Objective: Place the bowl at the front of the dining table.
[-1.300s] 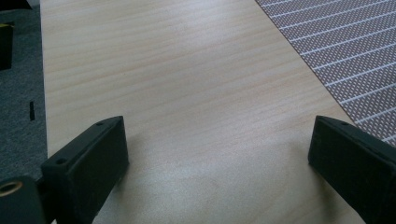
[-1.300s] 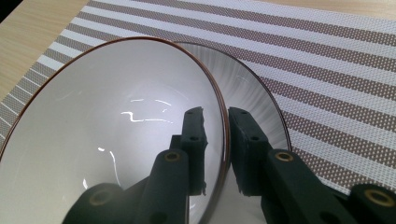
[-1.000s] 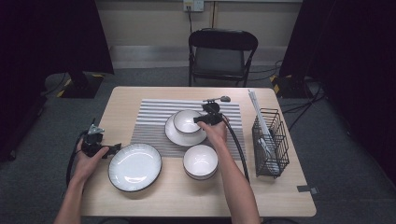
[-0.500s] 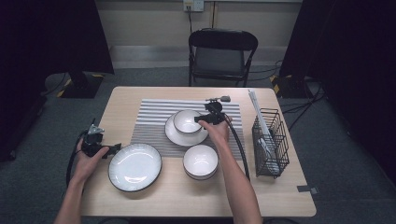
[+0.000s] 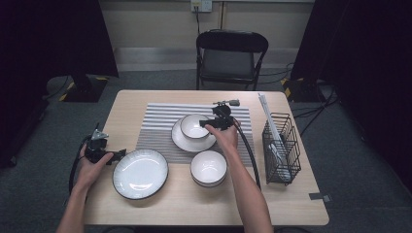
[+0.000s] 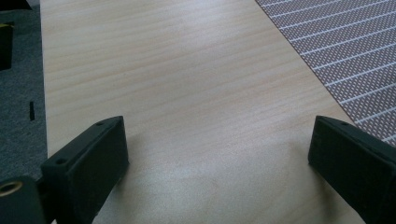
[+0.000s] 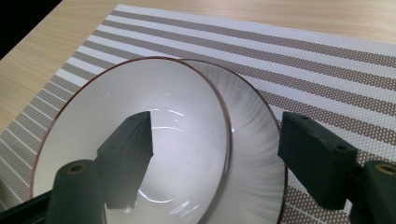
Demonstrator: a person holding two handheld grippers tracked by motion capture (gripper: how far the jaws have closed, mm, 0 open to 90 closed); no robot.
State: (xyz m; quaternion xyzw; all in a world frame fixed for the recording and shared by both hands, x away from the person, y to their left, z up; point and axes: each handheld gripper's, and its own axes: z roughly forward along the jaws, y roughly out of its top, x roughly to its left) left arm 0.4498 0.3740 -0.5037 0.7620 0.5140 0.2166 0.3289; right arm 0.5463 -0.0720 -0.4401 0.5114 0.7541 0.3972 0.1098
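Your right gripper (image 7: 215, 154) has just been opening and its jaws now stand wide, one inside the small bowl (image 7: 135, 140) and one outside, straddling the rim without pressing on it. That bowl sits on the saucer (image 5: 187, 141) on the striped mat (image 5: 160, 116), toward the far side of the desk (image 5: 291, 204).

Expect glazed ceramic: stiff, fairly light, slick under the pads and likely to chip if knocked. If you take it again, pinch the rim squarely where you are.

Room is tight toward you, where the second bowl (image 5: 208, 168) stands close; the wire basket (image 5: 282, 145) guards the right edge. The mat's far left corner is open.

Your left gripper (image 5: 99, 151) rests wide open and holding nothing at the left edge, just beside the large plate (image 5: 140, 173).
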